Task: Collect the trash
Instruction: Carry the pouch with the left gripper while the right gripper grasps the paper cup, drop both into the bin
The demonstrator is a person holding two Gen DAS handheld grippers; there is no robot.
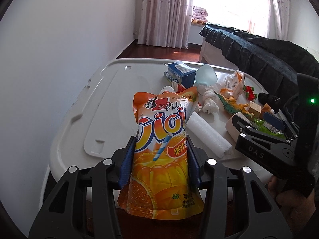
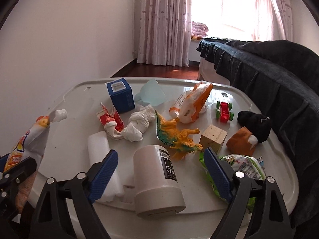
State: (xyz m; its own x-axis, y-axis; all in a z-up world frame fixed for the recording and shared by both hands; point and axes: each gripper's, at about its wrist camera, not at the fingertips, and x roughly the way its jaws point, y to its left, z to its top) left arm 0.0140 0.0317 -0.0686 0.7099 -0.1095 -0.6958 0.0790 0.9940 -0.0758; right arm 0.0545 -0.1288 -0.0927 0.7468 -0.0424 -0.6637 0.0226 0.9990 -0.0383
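The counter (image 2: 79, 91) was a white moulded plastic lid, standing in a room with pale walls, pink curtains (image 2: 165, 22) at a bright window and a bed (image 2: 269, 73) under a dark cover alongside. Clamped between the left tongs (image 1: 159, 159), the orange juice pouch (image 1: 161, 159) was held above the counter's near edge, its long axis running away from the camera, white cap (image 2: 59, 115) at the far end. The right tongs (image 2: 159, 171) stood apart, either side of a beige cylindrical container (image 2: 157, 181) lying on the counter.
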